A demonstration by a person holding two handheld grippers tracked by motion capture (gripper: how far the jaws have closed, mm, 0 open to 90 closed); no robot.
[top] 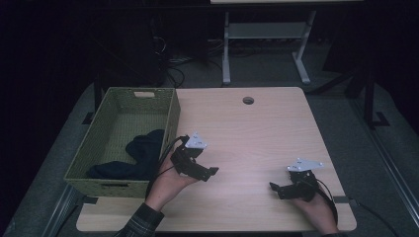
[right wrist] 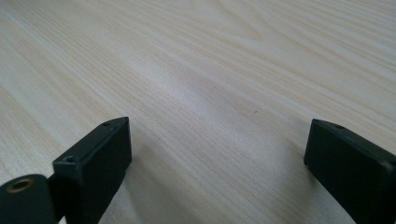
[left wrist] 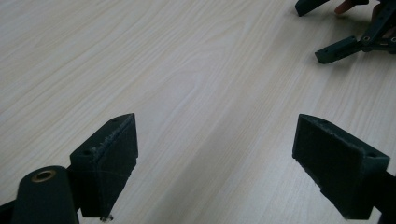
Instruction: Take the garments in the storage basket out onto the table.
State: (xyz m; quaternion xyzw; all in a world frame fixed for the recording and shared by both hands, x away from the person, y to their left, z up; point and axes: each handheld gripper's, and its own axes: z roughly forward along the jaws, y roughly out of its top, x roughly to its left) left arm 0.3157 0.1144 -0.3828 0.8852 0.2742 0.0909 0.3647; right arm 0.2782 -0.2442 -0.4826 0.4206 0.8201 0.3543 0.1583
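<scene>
A dark cloth (top: 141, 153) is seen bunched inside the woven green basket (top: 170, 118) at the left edge of the pale wood-grain table (top: 257, 128), with grey floor and a white desk frame (top: 267, 44) beyond. The left gripper (top: 210, 173), just beside the basket, is held wide open and empty; the right gripper (top: 274, 190), well apart, is likewise spread, grasping nothing.

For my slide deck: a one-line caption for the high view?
Both open grippers, left and right, rest on the wooden table beside a woven basket holding dark cloth.
</scene>
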